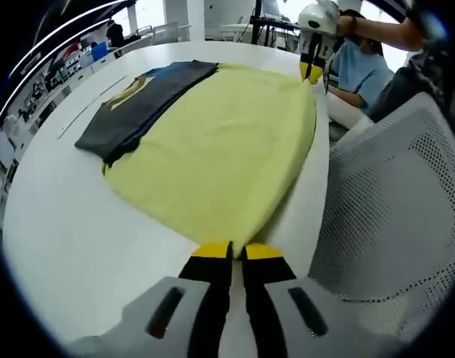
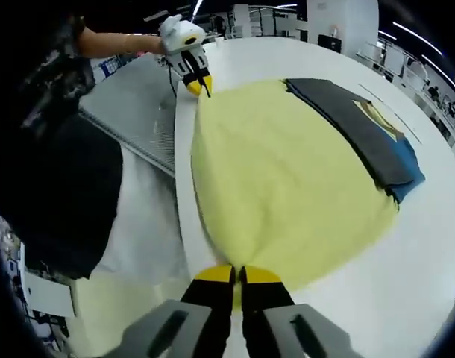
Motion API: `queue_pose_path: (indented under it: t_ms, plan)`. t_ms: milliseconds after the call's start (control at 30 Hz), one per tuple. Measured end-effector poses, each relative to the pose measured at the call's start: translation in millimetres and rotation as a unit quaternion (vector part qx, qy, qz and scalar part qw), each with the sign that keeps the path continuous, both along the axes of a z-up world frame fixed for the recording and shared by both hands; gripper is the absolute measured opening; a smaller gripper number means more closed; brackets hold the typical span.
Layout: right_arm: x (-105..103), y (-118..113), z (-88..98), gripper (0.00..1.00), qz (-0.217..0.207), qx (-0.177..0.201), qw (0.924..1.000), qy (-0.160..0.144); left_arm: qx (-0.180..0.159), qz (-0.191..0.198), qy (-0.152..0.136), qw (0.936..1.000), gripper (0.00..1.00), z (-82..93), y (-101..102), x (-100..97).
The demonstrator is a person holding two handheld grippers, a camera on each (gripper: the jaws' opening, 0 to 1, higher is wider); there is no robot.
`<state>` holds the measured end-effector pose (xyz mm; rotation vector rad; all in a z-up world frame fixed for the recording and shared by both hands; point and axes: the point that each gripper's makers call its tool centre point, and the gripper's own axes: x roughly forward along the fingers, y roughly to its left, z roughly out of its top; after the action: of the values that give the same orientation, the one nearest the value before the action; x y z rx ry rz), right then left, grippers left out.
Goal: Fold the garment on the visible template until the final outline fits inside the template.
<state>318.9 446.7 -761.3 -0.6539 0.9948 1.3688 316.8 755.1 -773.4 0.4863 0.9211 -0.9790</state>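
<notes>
A yellow garment [image 1: 227,149] lies spread flat on the white table [image 1: 71,239]. A dark grey part with blue and a yellow print [image 1: 142,101] lies along its far side. My left gripper [image 1: 236,252] is shut on the near edge of the yellow cloth. At the opposite end my right gripper [image 1: 311,73] pinches the cloth's corner. From the right gripper view, the right gripper [image 2: 239,274] is shut on the yellow garment [image 2: 287,179], the dark part [image 2: 362,130] lies to the right, and the left gripper [image 2: 199,86] holds the far corner.
Thin dark lines [image 1: 86,112] are marked on the table beyond the dark part. A white mesh chair [image 1: 395,194] stands close to the table's edge by the garment. A person in a light blue top [image 1: 362,67] sits behind the table. Bare tabletop lies around the garment.
</notes>
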Motion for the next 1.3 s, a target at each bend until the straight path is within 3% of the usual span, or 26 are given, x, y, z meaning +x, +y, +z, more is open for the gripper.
queue_pose_path:
  t_ms: [400,533,733,1033,1300]
  plan:
    - [-32.5,1.5,11.5,0.0,0.069,-0.01,0.9964,0.048,-0.012,-0.025,0.064,0.9976,0.02,7.3,0.9,-34.9]
    - [-35.2,4.0,19.0,0.0,0.078,-0.003,0.9953,0.058,-0.006,-0.034,0.071,0.9969,0.02,8.4,1.7,-39.0]
    - [-12.0,4.6,29.1,0.0,0.051,0.014,0.9981,0.033,-0.018,-0.016,0.068,0.9974,0.02,21.6,4.4,-29.3]
    - [30.6,6.3,45.5,0.0,0.018,0.029,0.9992,-0.023,-0.023,0.013,0.033,0.9991,0.02,40.6,8.0,-1.8]
    - [54.5,9.7,56.7,0.0,0.009,0.031,0.9979,-0.056,-0.027,0.034,0.002,0.999,0.02,59.4,9.2,25.1]
